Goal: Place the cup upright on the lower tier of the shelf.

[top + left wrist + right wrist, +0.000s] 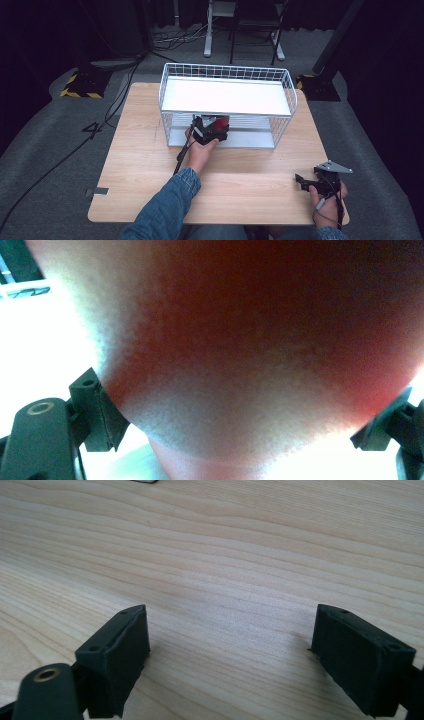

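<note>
Left gripper (216,131) clamps red rounded object (220,122), jaws pressed against its sides at front opening of lower shelf of white wire rack (227,102). Left gripper view: red object (260,340) very close, blurred, a jaw at each lower flank; exact kind cannot tell. High view adds hand and denim sleeve (167,205) reaching in. Right gripper (306,183) rests near right front table (145,165) corner, well apart; right gripper view: jaws spread wide over bare wood (225,555), nothing between
</note>
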{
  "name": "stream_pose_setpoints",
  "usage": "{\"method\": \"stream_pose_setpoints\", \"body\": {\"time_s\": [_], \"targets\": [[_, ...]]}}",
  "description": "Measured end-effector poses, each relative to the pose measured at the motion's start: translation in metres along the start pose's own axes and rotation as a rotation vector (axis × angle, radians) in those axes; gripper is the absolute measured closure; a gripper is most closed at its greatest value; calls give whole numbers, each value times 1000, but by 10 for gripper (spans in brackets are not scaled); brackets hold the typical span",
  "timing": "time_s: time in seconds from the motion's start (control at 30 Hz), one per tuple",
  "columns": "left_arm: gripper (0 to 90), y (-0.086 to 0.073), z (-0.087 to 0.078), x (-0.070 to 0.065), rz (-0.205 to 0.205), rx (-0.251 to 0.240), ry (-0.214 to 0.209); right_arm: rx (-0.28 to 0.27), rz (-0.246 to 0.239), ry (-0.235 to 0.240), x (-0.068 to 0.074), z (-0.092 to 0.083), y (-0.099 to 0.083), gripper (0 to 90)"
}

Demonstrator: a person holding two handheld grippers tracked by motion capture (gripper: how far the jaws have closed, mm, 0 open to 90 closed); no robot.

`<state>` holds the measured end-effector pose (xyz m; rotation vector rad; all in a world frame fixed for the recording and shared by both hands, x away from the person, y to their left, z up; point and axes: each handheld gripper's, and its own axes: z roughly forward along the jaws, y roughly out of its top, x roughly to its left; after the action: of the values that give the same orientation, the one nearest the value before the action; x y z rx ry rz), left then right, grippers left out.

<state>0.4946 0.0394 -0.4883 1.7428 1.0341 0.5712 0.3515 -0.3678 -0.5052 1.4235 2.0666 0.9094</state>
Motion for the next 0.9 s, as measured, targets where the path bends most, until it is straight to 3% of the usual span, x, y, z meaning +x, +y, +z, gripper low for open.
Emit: {"method": "stream_pose_setpoints", "body": {"time_s": [0.07, 0.27, 0.57, 0.7, 0.9], "targets": [[156, -3, 3, 3, 4, -7, -25, -1, -2, -1, 0, 0, 0, 157], [152, -4, 4, 1, 40, -12, -2, -2, -2, -1, 0, 0, 0, 157], [142, -9, 2, 4, 18, -4, -23, -3, -5, -4, 0, 0, 0, 157], [145, -10, -1, 4, 35, 15, -10, -4, -6, -5, 1, 0, 0, 157], [149, -14, -10, 3, 26, 22, -22, -5, -9, -7, 1, 0, 0, 157]]}}
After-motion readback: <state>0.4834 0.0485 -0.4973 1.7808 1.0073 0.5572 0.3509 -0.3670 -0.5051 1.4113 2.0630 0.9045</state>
